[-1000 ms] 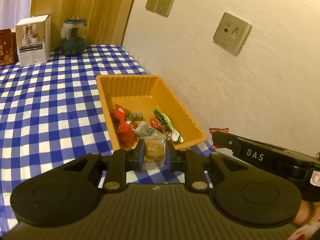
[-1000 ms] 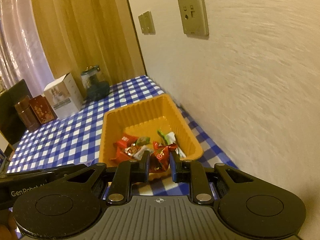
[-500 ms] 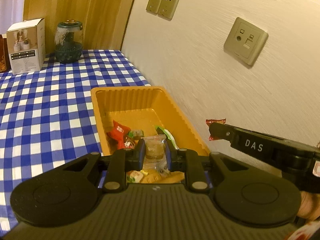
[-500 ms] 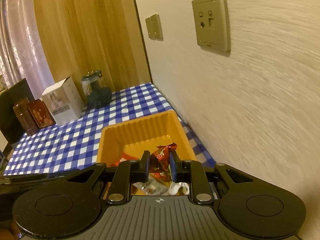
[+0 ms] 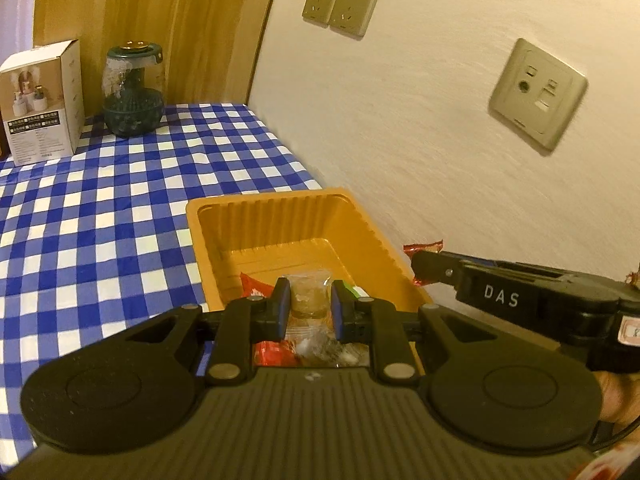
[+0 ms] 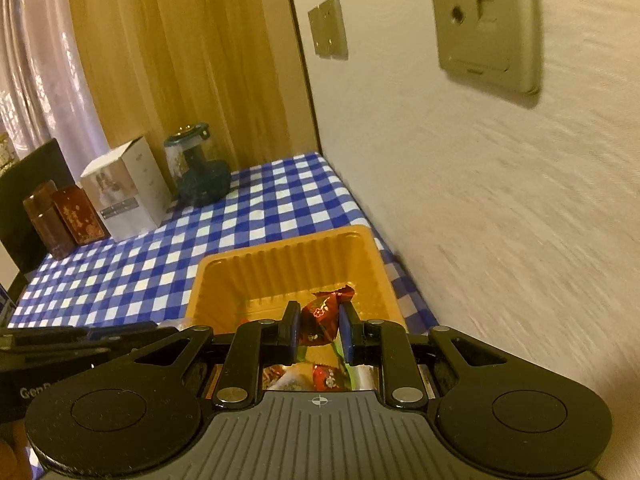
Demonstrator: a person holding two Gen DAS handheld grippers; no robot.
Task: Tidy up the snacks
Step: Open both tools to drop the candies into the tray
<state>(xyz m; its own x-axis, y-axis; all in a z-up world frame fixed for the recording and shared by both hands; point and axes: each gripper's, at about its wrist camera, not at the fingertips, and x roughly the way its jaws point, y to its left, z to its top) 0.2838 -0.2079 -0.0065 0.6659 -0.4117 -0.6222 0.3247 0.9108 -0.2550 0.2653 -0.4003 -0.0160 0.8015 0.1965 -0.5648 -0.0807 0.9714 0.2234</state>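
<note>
An orange plastic tray (image 5: 280, 220) stands on the blue checked tablecloth against the wall; it also shows in the right wrist view (image 6: 288, 268). Several wrapped snacks lie in its near end. My left gripper (image 5: 308, 302) is shut on a clear-wrapped snack (image 5: 307, 298) above the tray's near end. My right gripper (image 6: 319, 322) is shut on a red-wrapped candy (image 6: 322, 314) over the tray. In the left wrist view the right gripper's black finger (image 5: 440, 266) shows at the tray's right side with the red candy (image 5: 424, 247).
The cream wall (image 5: 440, 140) with socket plates runs close along the tray's right side. A dark green lidded jar (image 5: 134, 90) and a white box (image 5: 40, 100) stand at the back. Two brown boxes (image 6: 68, 218) stand farther left. Checked cloth (image 5: 100, 220) lies left of the tray.
Both grippers have moved forward and higher over the tray, each still holding its snack. The tray now sits lower and nearer in both views.
</note>
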